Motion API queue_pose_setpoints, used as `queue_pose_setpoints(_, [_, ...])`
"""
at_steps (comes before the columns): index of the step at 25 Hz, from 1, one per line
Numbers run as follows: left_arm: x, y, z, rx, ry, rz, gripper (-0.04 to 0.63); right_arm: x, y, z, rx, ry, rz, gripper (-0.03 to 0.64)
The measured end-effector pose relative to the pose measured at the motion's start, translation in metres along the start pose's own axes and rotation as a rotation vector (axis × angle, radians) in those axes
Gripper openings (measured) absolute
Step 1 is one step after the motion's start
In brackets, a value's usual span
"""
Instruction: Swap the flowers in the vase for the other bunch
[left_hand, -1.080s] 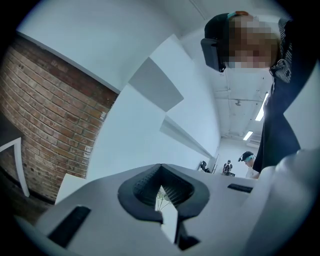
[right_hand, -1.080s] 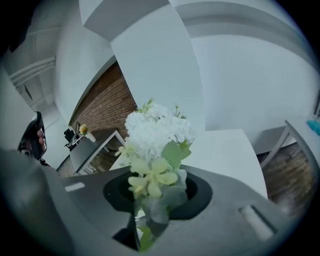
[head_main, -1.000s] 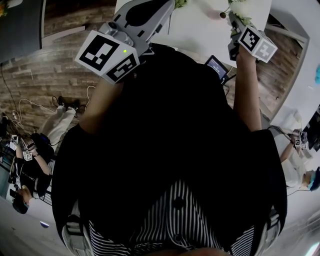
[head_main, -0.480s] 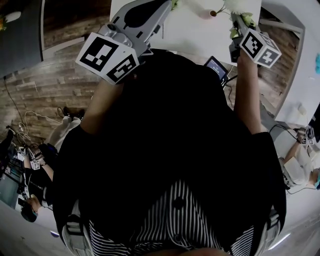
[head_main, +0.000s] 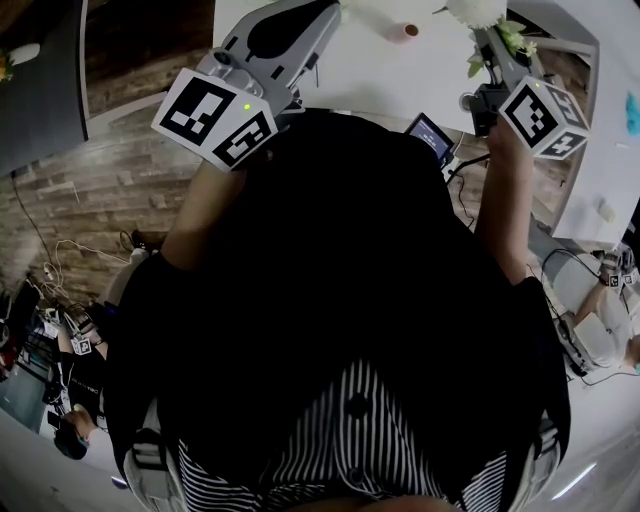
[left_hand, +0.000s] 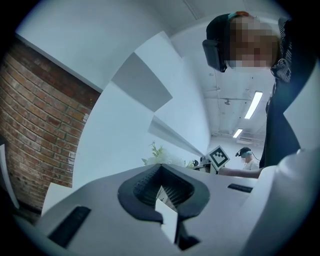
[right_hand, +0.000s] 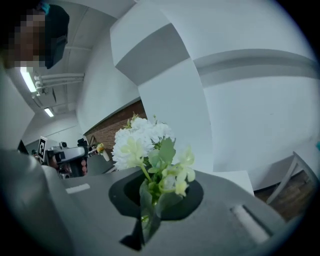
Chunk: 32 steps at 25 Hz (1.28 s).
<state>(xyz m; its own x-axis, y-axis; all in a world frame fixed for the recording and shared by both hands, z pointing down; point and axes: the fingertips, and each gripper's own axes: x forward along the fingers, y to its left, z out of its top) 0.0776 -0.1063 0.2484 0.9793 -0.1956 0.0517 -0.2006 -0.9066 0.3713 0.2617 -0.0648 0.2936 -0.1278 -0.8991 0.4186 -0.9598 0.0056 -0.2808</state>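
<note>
Right gripper (head_main: 489, 42): jaws clamped on the stems of a bunch of white and pale green flowers (right_hand: 142, 145). The stems are pinched low and the heads stand out past the jaw tips, so the bunch's long axis runs along the jaw line, away from the person.

Left gripper (left_hand: 169, 226): jaws drawn together, no flower or stem between them. A pale tab sits at the seam; cannot tell what it is. Greenery shows beyond its tips, likely the bunch in the other gripper.

Head view: both grippers are raised over the near edge of the white desk (head_main: 365, 65), left one at the left, right one at the right.

A small round pinkish thing (head_main: 405, 30) stands on the desk between the two grippers. It may be the vase mouth seen from above; too small to be sure. No second bunch can be made out.

Key relation: if that is the vase, it lies to the left of the right gripper, just beside the flower heads. The loaded gripper would have to travel leftward with the stems turned downward

Risk (judgement): thin stems may pivot in the jaws
</note>
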Motion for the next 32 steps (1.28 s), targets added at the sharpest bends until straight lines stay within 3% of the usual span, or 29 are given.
queue_pose_setpoints(5, [-0.004,0.005,0.002,-0.001,-0.012,0.019,0.006,0.007,0.029,0.020,-0.038,-0.018,0.081,0.014])
queue_pose_setpoints(11, [-0.011,0.008,0.007,-0.004,-0.035,0.078,0.006,0.020,0.056,0.022,0.067,0.009,0.255,0.014])
queue_pose_setpoints(15, [-0.019,0.008,0.009,-0.008,-0.050,0.129,0.006,0.030,0.069,0.013,0.082,0.057,0.332,0.014])
queue_pose_setpoints(19, [-0.050,0.019,0.002,-0.027,-0.068,0.200,0.006,0.051,0.114,-0.003,0.092,0.130,0.455,0.014])
queue_pose_setpoints(27, [-0.084,0.025,-0.005,-0.046,-0.093,0.344,0.006,0.075,0.175,-0.037,0.286,0.310,0.770,0.014])
queue_pose_setpoints(32, [-0.146,0.071,-0.023,-0.086,-0.072,0.435,0.006,0.148,0.226,-0.105,0.345,0.489,0.836,0.014])
